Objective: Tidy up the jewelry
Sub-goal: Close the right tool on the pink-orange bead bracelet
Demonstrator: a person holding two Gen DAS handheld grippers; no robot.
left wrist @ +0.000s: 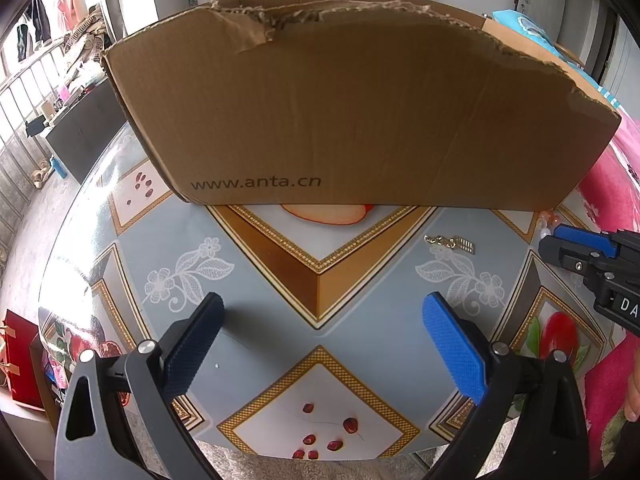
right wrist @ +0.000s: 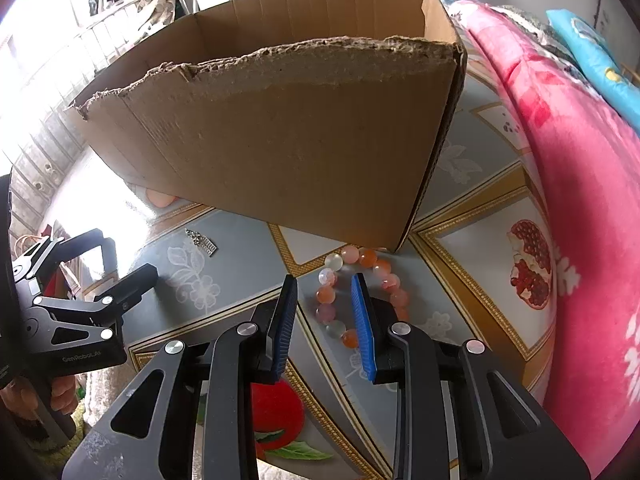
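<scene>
From the left wrist, the left tongs [left wrist: 320,344] stand wide with nothing between the pads, poised over a bare patch of the patterned table [left wrist: 256,288]. They look parked there to stay out of the way while the other hand works. Ahead of them the torn cardboard box [left wrist: 360,120] stands on the table with its open top up — probably the place the jewelry is meant to go, though its inside is hidden from this view. Ahead and to the right of these tongs lies a small gold chain piece [left wrist: 450,242], flat on the table and apart from the box. Farther right, the right tongs [left wrist: 560,246] reach in from the edge, with a few beads just beyond their tip.

From the right wrist, the right tongs [right wrist: 325,320] are narrowed but not closed. The beaded bracelet [right wrist: 360,292], pink, orange and clear, lies flat on the table just under and ahead of them, beside the box's near corner. The right pad sits over the middle of the ring and the left pad outside its left arc, so that arc lies in the gap — a stance that suits pinching one side of the ring. I cannot see the pads pressing on any bead. The gold chain piece lies well to the left of these tongs, and the left tongs farther left still.
</scene>
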